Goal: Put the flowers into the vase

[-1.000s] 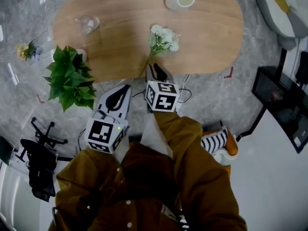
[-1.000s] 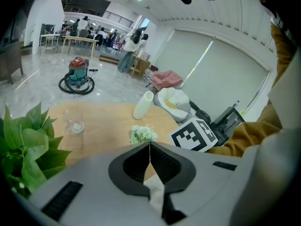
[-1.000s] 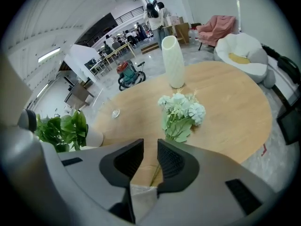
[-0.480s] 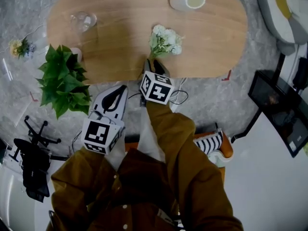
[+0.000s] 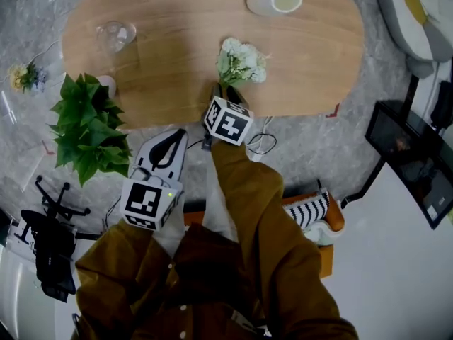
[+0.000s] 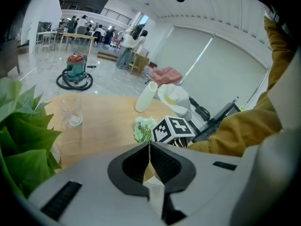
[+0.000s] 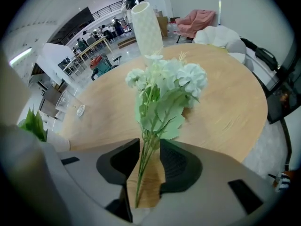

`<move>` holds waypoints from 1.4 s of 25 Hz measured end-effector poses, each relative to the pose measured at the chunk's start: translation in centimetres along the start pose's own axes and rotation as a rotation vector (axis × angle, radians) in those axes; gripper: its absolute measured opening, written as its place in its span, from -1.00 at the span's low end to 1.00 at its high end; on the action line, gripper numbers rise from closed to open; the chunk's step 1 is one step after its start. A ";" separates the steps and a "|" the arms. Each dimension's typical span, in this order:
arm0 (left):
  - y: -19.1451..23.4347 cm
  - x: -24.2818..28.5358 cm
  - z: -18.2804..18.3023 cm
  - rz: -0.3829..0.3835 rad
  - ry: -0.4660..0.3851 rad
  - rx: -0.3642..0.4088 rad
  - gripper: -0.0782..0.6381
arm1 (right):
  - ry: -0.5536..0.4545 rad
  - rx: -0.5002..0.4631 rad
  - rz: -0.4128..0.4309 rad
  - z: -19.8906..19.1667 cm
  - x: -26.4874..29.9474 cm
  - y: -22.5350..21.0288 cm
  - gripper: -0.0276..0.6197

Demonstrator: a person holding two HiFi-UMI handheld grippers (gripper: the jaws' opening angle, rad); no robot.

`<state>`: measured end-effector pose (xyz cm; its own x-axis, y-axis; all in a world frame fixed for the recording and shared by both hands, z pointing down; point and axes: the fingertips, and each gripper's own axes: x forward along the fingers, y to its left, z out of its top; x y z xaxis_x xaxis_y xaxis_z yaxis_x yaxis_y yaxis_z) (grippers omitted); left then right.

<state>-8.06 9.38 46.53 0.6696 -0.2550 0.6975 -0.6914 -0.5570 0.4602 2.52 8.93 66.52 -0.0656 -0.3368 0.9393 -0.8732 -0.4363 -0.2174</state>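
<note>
A bunch of white flowers [image 5: 241, 61] with green leaves lies on the oval wooden table [image 5: 177, 62], its stems pointing toward the near edge. My right gripper [image 5: 225, 92] stands over those stems. In the right gripper view the thin green stems [image 7: 146, 159] run between the jaws of the right gripper [image 7: 149, 142]. Those jaws have just been opening and leave a gap around the stems. The white vase [image 5: 274, 0] stands upright at the far side of the table. My left gripper [image 5: 177, 133] hangs shut and empty off the table's near edge, its jaw tips touching in the left gripper view [image 6: 149, 147].
A clear glass [image 5: 115, 34] stands at the table's far left. A leafy green plant [image 5: 88, 126] in a white pot sits at the left near corner. On the floor are a small flower bunch [image 5: 25, 76] and a black chair base [image 5: 49, 239]. A black stand [image 5: 410, 154] is at the right.
My right gripper has sunk toward the table edge over the stems, and its jaws stand wider apart. The flowers have stayed on the table. The left gripper has dropped a little.
</note>
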 end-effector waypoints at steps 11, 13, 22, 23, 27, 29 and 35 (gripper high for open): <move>-0.2 0.1 -0.2 -0.001 0.021 0.006 -0.76 | 0.019 -0.016 -0.013 0.5 0.6 -0.6 -0.61; -0.4 0.3 -0.3 -0.002 0.021 0.004 -0.76 | 0.033 -0.020 -0.010 0.3 0.7 -0.7 -0.61; -1.2 0.8 0.2 -0.006 0.018 0.024 -0.76 | 0.030 0.024 0.096 1.2 0.8 -0.6 -0.77; -1.2 0.9 0.3 -0.005 0.020 0.026 -0.76 | 0.026 0.024 0.106 1.3 0.6 -0.6 -0.78; -1.4 1.2 0.7 0.000 0.013 0.032 -0.76 | 0.009 0.027 0.168 1.2 -0.1 -0.6 -0.79; -1.6 1.4 0.9 0.001 0.012 0.037 -0.76 | -0.003 0.033 0.214 1.3 -0.5 -0.6 -0.79; -3.3 2.0 2.0 -0.012 0.005 0.063 -0.76 | -0.057 0.039 0.259 2.6 -3.0 -1.9 -0.80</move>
<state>-3.94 9.09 45.30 0.6767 -0.2441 0.6946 -0.6644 -0.6091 0.4332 5.68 8.57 63.46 -0.2563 -0.4872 0.8348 -0.8113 -0.3611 -0.4598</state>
